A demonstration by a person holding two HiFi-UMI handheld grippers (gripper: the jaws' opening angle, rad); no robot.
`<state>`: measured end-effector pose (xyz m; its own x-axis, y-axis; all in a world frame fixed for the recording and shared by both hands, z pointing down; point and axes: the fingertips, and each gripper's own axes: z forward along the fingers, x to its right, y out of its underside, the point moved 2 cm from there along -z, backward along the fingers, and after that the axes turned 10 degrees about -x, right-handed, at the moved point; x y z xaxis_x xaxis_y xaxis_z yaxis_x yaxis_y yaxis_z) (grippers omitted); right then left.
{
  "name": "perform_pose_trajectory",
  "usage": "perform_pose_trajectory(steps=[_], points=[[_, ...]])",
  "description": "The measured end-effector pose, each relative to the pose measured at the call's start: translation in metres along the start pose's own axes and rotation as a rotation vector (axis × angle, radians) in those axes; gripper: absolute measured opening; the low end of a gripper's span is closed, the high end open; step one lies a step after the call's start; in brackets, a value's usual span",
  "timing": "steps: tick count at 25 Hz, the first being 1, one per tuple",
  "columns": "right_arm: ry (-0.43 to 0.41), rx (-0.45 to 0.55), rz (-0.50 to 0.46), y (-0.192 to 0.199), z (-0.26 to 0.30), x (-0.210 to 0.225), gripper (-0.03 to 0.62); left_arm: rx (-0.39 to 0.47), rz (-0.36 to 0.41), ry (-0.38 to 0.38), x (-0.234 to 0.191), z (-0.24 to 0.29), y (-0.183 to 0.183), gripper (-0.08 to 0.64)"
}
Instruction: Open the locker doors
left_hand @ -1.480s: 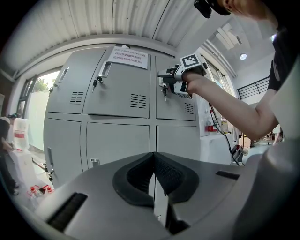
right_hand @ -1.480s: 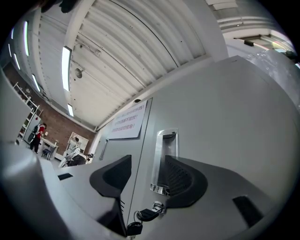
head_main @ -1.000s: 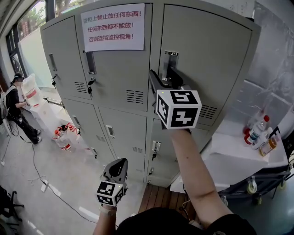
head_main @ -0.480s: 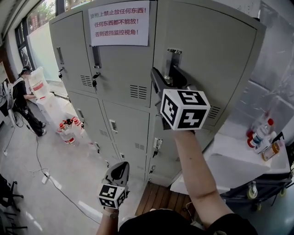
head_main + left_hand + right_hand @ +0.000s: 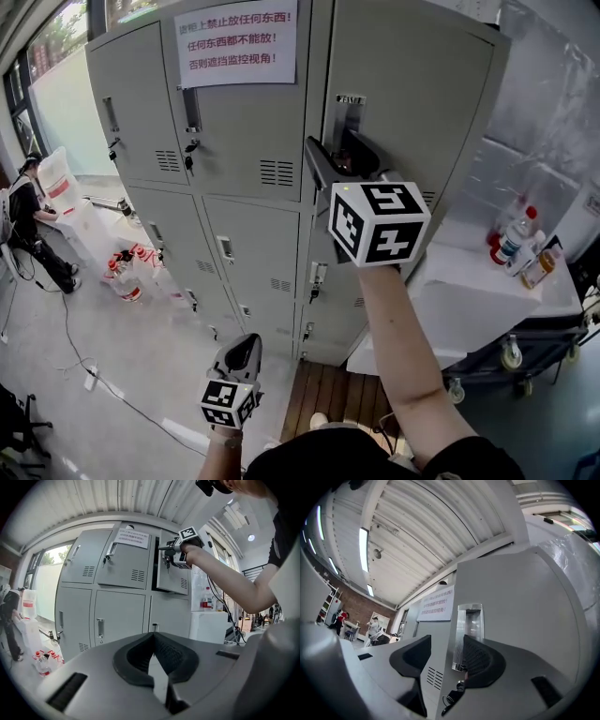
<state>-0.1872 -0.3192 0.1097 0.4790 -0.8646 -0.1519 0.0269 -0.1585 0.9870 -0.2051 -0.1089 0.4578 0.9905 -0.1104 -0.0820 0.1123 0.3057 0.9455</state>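
Locker door (image 5: 515, 606) edge sits between right tool (image 5: 446, 643) jaws.

top right door (image 5: 422, 103): plain grey metal, upright, left edge swung a little out from the frame, ajar
handle (image 5: 468, 634): shiny recessed plate, tall and narrow, near that door's left edge
keys (image 5: 451, 699): dark, hanging just below the handle
top middle door (image 5: 239, 141): grey, flush, shut; vent slots low at right
top left door (image 5: 131, 103): shut
lower doors (image 5: 251, 258): grey, shut
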Motion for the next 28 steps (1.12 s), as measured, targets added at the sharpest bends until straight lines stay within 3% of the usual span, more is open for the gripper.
perform_pose_trajectory(steps=[8, 16, 22, 28], points=[[0.115, -0.020, -0.054, -0.002, -0.037, -0.009, 0.213, -0.019, 0.029, 0.132, 0.015, -0.015, 0.013, 0.017], [0.211, -0.020, -0.072, -0.004, -0.079, -0.008, 0.155, -0.019, 0.076, 0.214, 0.022, -0.027, 0.021, 0.018], [0.235, -0.022, -0.057, -0.005, -0.109, -0.008, 0.156, -0.027, 0.108, 0.271, 0.031, -0.038, 0.026, 0.018], [0.315, -0.004, -0.075, -0.003, -0.147, -0.009, 0.146, -0.032, 0.126, 0.328, 0.044, -0.050, 0.032, 0.018]])
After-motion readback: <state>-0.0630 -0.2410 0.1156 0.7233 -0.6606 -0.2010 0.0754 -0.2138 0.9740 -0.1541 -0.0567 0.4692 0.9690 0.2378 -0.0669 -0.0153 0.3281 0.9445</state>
